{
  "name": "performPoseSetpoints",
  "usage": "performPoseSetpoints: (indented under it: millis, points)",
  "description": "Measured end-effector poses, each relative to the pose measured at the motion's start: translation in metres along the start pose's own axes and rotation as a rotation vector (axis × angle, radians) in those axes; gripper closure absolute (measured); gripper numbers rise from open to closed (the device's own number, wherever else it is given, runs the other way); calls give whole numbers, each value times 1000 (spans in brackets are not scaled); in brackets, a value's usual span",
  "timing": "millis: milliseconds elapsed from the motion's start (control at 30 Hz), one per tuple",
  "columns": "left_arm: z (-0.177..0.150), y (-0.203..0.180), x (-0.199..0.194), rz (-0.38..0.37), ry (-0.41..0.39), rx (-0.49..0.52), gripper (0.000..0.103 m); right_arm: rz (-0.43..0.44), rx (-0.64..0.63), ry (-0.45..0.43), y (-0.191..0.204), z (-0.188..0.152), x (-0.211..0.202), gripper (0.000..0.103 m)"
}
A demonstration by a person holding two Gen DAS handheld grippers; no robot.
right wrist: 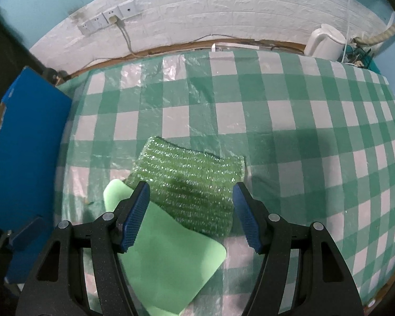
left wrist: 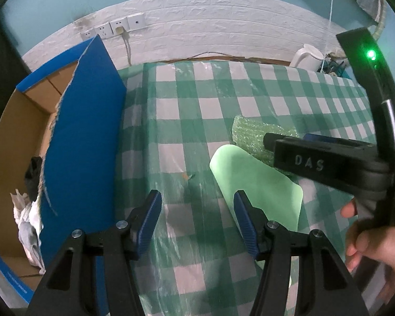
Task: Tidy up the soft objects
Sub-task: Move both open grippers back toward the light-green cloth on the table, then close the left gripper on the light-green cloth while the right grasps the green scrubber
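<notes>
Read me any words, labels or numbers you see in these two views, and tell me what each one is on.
"DAS": raised letters on the black body of the right gripper, seen from the left wrist view.
A line of small white print on the blue rim of the cardboard box: too small and blurred to read.
Nothing readable on the checked tablecloth, the wall sockets or the white kettle.

Green-and-white checked tablecloth point(right wrist: 289, 121); translucent green bubble wrap point(right wrist: 194, 179) between blue-padded jaws; pale green foam sheet point(right wrist: 166, 263) beneath; blue-faced brown cardboard box point(left wrist: 87, 121).
</notes>
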State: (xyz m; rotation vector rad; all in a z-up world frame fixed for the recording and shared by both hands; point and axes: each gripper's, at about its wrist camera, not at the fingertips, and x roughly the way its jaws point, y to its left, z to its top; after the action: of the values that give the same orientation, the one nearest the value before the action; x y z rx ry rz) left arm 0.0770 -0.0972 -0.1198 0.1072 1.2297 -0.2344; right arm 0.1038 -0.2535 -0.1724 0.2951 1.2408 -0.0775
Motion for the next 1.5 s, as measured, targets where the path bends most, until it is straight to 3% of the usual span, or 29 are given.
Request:
performPoseSetpoints:
  millis: [300, 567, 800, 933, 1100, 1500]
  points:
    - [4, 7, 11, -1, 19, -13, 45, -65, -16, 49, 1, -2, 27, 36]
    - [7, 13, 13, -13, 21, -29, 45, -103, 7, 48, -11, -7, 25, 35]
    - [2, 8, 14, -33, 33, -9, 45, -143, 80, 63, -45, -21, 15, 35]
    - [1, 2, 13, -60, 42, 15, 33, -162, 106, 77, -66, -35, 5, 35]
    - [-3, -13, 14, -80, 51, 56, 33, -177, 137, 85, -87, -53, -7, 35]
    - [-18, -45, 22, -102, 122, 122, 25, -97, 202, 7, -103, -66, -33, 34]
